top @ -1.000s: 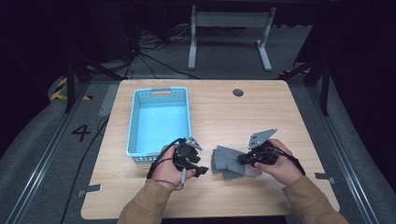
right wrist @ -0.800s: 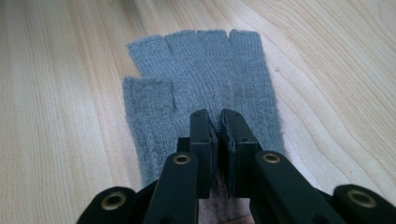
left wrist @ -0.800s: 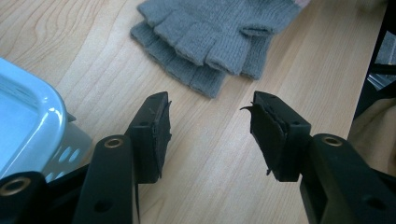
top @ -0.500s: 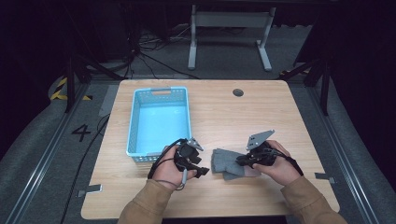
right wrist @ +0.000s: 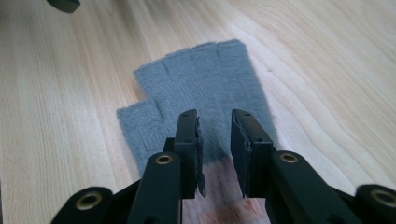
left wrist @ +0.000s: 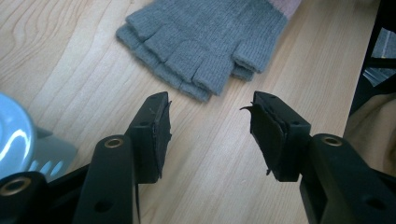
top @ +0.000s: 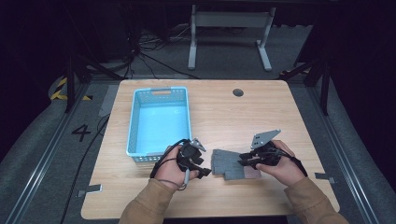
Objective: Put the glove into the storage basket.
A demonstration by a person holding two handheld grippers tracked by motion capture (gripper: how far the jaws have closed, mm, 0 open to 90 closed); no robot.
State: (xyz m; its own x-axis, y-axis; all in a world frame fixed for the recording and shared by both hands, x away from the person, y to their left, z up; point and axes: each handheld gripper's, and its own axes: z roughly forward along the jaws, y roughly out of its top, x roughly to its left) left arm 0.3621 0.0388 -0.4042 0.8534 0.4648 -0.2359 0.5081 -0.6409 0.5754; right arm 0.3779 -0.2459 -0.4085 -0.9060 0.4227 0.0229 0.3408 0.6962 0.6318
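Wooden tabletop (top: 280, 121) stretches under dark surroundings, and low in the centre of the high view lie grey fingerless gloves (top: 231, 164), flat on the wood. Left gripper view reveals two stacked (left wrist: 205, 42) at the top of the frame, a pink cuff edge showing. Left gripper (left wrist: 210, 126) sits short of them, jaws wide apart. Right gripper (right wrist: 215, 135) hangs over the glove (right wrist: 201, 88), jaws narrowly parted, nothing between them. Blue basket (top: 159, 95) stands at upper left.
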